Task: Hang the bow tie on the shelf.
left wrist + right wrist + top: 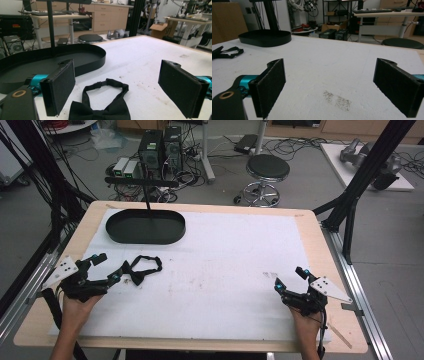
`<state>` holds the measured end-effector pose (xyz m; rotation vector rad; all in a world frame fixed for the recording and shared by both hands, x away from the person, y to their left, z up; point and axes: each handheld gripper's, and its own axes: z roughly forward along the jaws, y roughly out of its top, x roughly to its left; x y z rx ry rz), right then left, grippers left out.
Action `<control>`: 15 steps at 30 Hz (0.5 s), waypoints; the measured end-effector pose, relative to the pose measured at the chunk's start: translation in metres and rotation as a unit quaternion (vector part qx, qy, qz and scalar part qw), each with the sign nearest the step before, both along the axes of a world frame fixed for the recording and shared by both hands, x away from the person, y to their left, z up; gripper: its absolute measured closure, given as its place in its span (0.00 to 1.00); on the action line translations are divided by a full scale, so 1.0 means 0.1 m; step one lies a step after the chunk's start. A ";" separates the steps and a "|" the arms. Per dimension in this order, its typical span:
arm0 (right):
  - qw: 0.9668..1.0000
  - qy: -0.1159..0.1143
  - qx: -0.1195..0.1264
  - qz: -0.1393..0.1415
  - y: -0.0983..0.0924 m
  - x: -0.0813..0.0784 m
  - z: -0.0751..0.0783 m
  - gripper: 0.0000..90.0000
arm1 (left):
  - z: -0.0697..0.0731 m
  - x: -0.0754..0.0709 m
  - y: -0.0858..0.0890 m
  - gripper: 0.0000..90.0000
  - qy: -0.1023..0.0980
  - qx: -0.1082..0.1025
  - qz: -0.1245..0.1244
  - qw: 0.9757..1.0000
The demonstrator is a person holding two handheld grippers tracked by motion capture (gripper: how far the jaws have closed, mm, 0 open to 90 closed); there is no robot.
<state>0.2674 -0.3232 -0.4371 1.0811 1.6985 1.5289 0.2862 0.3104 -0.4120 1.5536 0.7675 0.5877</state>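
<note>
From my seat, the left gripper [103,266] sits at the near left of the white foam-covered table [225,270], its two black padded jaws spread wide with nothing pressed between them. Just to its right lies the black fabric bow tie [136,274], knot and wings nearest the jaws and its thin neck strap looping away toward the table's middle. In the left gripper view the bow tie [100,112] lies straight ahead and low between the pads, wings running across the gap, so I judge that a short push forward and down would put the jaws either side of the knot. Beyond it, toward the far edge, stands the black oval metal tray [145,226], well apart from the tie. Far off at the near right, the right gripper [291,278] rests over bare foam, jaws likewise wide and empty; the left hand is plainly the nearer one.
</note>
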 end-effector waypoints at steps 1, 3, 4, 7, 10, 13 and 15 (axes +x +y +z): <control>1.000 0.000 0.001 -0.001 0.00 0.01 0.00 0.11 | 0.00 0.00 0.00 0.16 0.002 0.005 -0.002 1.000; 1.000 0.000 0.002 0.000 0.00 0.01 0.00 0.11 | -0.01 -0.01 0.00 0.16 0.002 0.018 0.000 1.000; 1.000 0.003 0.004 -0.001 0.00 0.01 0.00 0.11 | -0.01 0.00 0.00 0.16 0.004 0.017 0.002 1.000; 1.000 0.003 0.000 0.000 -0.01 0.01 0.00 0.11 | 0.00 0.01 0.00 0.16 0.005 0.018 0.006 1.000; 1.000 0.004 -0.009 0.000 0.02 0.00 -0.01 0.11 | 0.00 0.02 -0.03 0.19 0.007 0.026 0.005 1.000; 1.000 0.005 -0.012 -0.001 0.02 0.01 -0.01 0.11 | 0.00 0.04 -0.06 0.22 0.015 0.037 -0.004 0.999; 1.000 0.004 -0.013 -0.001 0.02 0.01 -0.01 0.11 | -0.01 0.05 -0.07 0.24 0.018 0.044 -0.006 0.999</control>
